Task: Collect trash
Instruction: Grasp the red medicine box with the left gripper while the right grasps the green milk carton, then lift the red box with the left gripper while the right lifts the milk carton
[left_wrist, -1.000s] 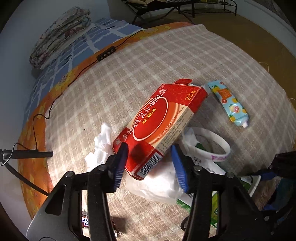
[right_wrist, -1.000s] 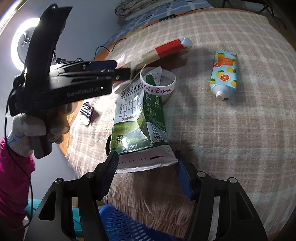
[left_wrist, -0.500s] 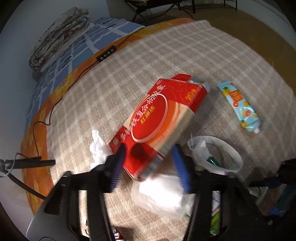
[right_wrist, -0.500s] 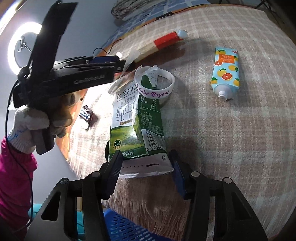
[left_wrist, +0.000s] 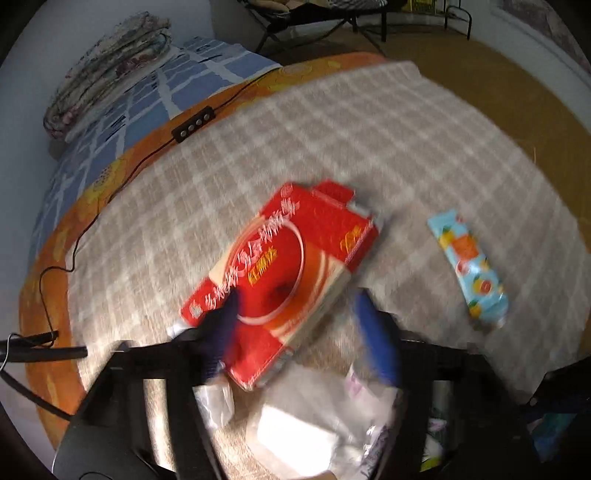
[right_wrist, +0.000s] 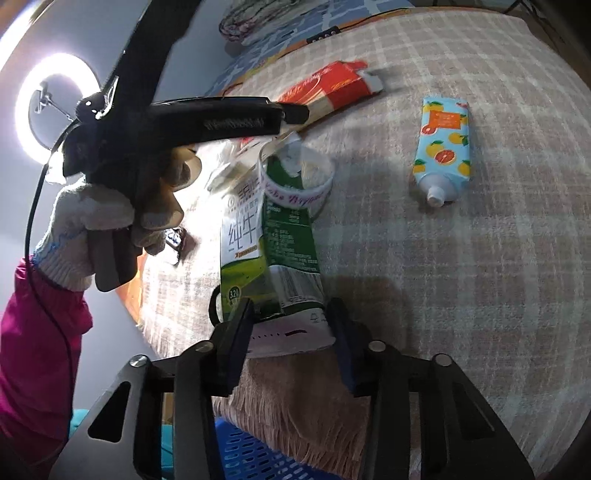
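closing on the red carton (left_wrist: 284, 273), the left tool (left_wrist: 295, 325) has its blue fingers set wide to either side of the carton's near end; the blur hides whether the pads touch it yet, so no grip is certain. the carton lies flat on the checked blanket (left_wrist: 332, 129), its far flap torn open. a good pick likely means squeezing across the narrow width near the end, gently, since thin glossy cardboard buckles and slides. the right tool (right_wrist: 291, 328) straddles the bottom of the green milk carton (right_wrist: 273, 236), fingers close beside its crushed white base yet not visibly pressed in; a firm pinch on that folded seam should hold. a white wristband (right_wrist: 295, 188) rests over the carton's top and may come along. the fruit-printed tube (right_wrist: 443, 147), soft and flattened, lies well apart. crumpled clear plastic (left_wrist: 314, 417) sits under the left tool. a blue slotted basket (right_wrist: 243, 458) waits below the blanket's fringed edge.
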